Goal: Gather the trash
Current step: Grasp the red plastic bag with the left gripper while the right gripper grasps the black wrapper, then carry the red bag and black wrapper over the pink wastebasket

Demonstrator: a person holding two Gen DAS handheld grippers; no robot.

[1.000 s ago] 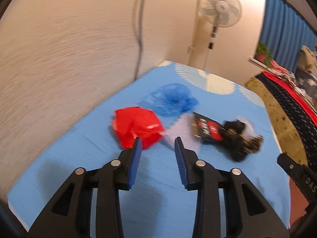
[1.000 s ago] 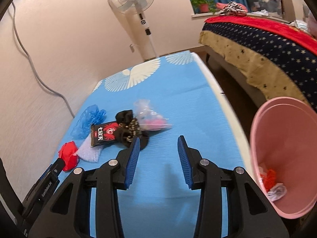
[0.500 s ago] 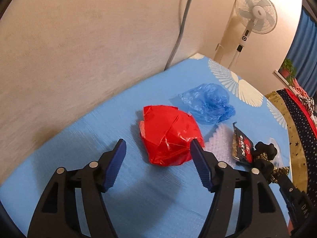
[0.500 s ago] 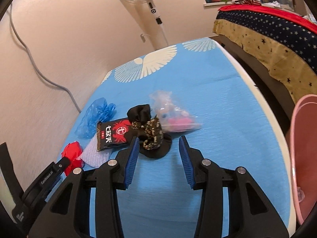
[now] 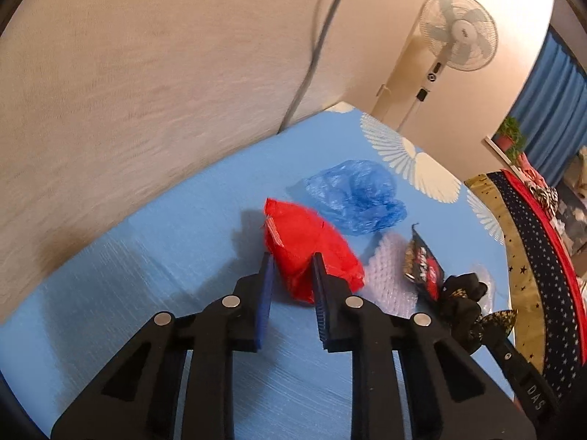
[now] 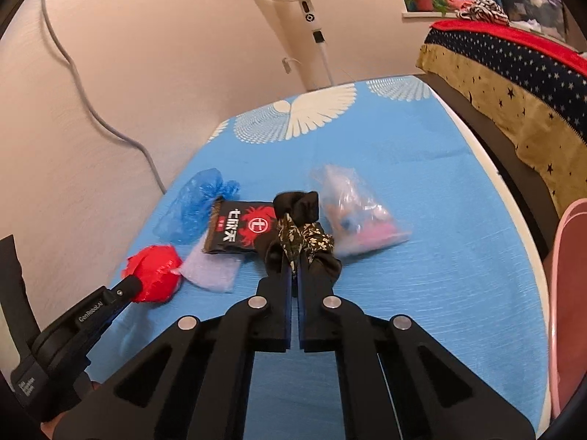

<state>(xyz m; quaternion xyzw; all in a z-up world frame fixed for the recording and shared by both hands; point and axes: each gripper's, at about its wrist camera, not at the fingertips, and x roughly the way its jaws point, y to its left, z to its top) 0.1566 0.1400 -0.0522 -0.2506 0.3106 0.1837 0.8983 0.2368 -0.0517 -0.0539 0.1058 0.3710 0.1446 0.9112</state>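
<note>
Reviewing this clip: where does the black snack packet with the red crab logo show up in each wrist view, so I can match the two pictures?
Left wrist view: the snack packet lies right of centre, seen edge-on, just right of the red bag.
Right wrist view: it lies flat left of centre, logo readable, just left of the right tool.
Shared landmark: the crumpled blue plastic bag, beside the packet on its wall side.

pink bin (image 6: 572, 293): cut by right edge | clear bag (image 6: 356, 216): contents blurred
</note>
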